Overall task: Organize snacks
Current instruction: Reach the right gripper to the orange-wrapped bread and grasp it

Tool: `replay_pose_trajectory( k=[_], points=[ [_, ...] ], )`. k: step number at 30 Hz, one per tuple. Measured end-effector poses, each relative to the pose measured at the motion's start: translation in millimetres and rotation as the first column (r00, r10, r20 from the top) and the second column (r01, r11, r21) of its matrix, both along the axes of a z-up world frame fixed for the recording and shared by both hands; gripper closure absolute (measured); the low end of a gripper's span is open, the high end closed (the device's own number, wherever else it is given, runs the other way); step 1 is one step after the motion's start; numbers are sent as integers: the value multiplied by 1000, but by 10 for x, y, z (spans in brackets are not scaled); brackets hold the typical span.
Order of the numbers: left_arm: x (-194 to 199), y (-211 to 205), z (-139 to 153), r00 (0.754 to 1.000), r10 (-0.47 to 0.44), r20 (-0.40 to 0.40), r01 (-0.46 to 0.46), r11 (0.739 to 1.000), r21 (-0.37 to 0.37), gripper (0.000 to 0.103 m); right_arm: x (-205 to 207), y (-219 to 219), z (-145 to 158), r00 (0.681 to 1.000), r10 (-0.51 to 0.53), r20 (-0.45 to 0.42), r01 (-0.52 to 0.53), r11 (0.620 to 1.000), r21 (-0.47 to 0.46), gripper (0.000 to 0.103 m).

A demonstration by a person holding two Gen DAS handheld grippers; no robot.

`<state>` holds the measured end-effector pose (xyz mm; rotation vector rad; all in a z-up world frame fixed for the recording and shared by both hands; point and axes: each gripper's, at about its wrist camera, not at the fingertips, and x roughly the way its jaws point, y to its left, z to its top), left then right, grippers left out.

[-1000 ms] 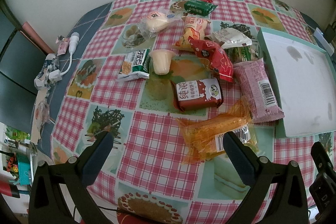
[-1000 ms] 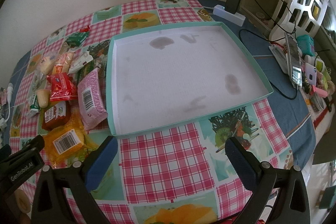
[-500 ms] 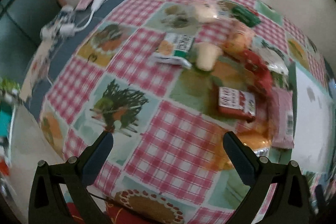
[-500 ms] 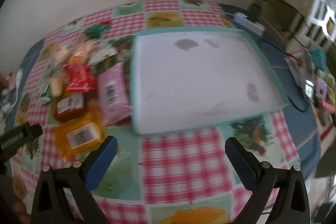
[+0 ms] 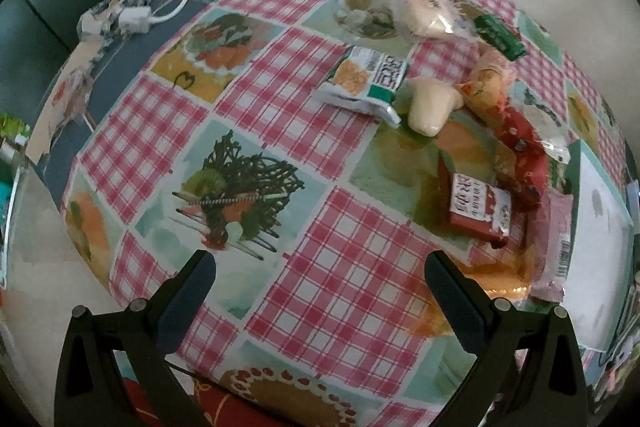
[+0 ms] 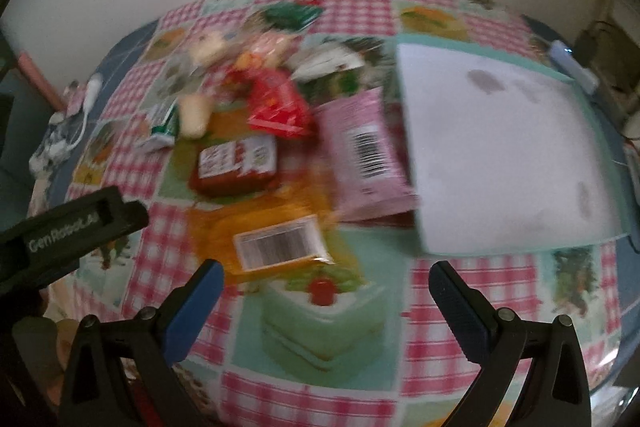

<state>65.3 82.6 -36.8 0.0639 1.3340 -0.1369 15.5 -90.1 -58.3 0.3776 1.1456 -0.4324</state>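
Note:
Several snack packets lie in a loose pile on the checked tablecloth. Among them are a brown-red carton [image 5: 478, 209] [image 6: 236, 163], a pink packet [image 5: 554, 243] [image 6: 362, 155], an orange packet [image 6: 276, 239], a red packet [image 6: 276, 103], a white-green packet [image 5: 366, 79] and a green packet [image 5: 498, 35] [image 6: 292, 15]. A shallow teal-rimmed tray [image 6: 404, 41] with a white floor lies right of the pile. My left gripper [image 5: 320, 285] hovers open over bare cloth, left of the pile. My right gripper [image 6: 326, 285] hovers open just in front of the orange packet. The right wrist view is blurred.
A white cable with plugs [image 5: 176, 1] and crumpled wrappers [image 5: 104, 15] lie at the table's far left edge. A white power strip [image 6: 572, 63] sits beyond the tray. The left gripper's body [image 6: 68, 227] shows at the left of the right wrist view.
Both grippers have swung to the left. The snack pile has slid toward the right in the left wrist view, and into the centre of the right wrist view. Both stay open and empty.

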Motion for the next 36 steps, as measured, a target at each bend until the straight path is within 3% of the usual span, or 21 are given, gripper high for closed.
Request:
replay_pose_trajectory(
  k=[7,14,18,23,25,30,36],
  points=[
    [174,82,-157,997,64,-45,-61,997,56,0,264,172,-188,995,77,-58,-77,997,2,0],
    [432,142,-325,987,127,-98,-120,990,69,0,452,160,-385,993,85,-76,-80,994,70,0],
    [594,197,-487,974,175,-146,-166,983,72,0,534,166,-472,993,90,-78,-82,991,104,0],
    [713,356,-696,954,240,-179,-228,970,89,0,704,183,-552,994,83,-72,-77,994,81,0],
    [757,424,-763,945,270,-183,-255,962,100,0,731,180,-550,994,81,-67,-75,993,86,2],
    [786,527,-846,928,313,-200,-300,949,91,0,705,146,-503,997,68,-35,-64,992,110,19],
    [816,418,-826,935,301,-188,-291,953,79,0,693,126,-455,997,75,-25,-72,991,117,25]
  ],
)
